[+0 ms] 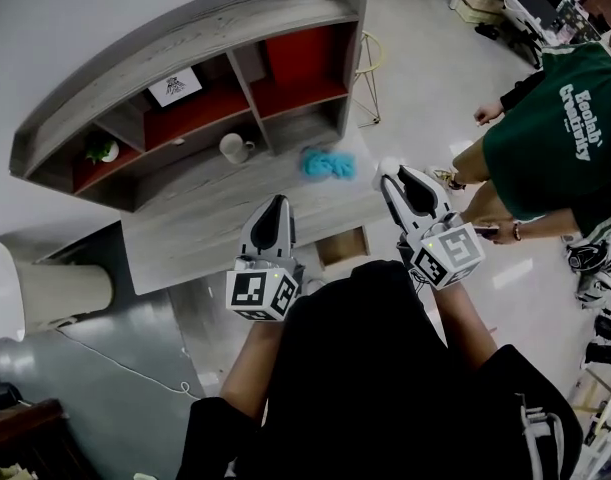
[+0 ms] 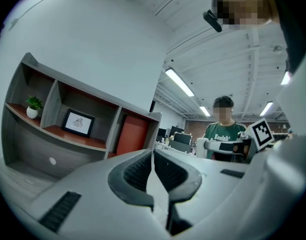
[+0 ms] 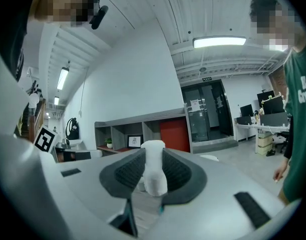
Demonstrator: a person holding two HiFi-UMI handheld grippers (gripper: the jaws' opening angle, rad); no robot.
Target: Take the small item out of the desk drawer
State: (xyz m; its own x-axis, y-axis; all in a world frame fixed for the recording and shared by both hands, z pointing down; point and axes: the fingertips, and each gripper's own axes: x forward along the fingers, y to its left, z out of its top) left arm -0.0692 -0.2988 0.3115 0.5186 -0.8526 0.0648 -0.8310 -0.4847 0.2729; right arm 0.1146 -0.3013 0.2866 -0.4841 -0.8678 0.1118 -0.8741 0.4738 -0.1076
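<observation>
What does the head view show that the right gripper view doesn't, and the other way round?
Head view only: the open wooden desk drawer, the crumpled teal cloth, the white mug. Right gripper view only: the dark glass double door, the long ceiling light. Both: the grey shelf unit with red back panels, the bystander's green T-shirt, and the small white item clamped in the right gripper.

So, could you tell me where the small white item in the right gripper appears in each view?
Head view: white item at the right gripper tip, right of centre.
Left gripper view: white item, small, right of centre.
Right gripper view: white item centred, gripped between the jaws.
Shared landmark: the framed picture.
</observation>
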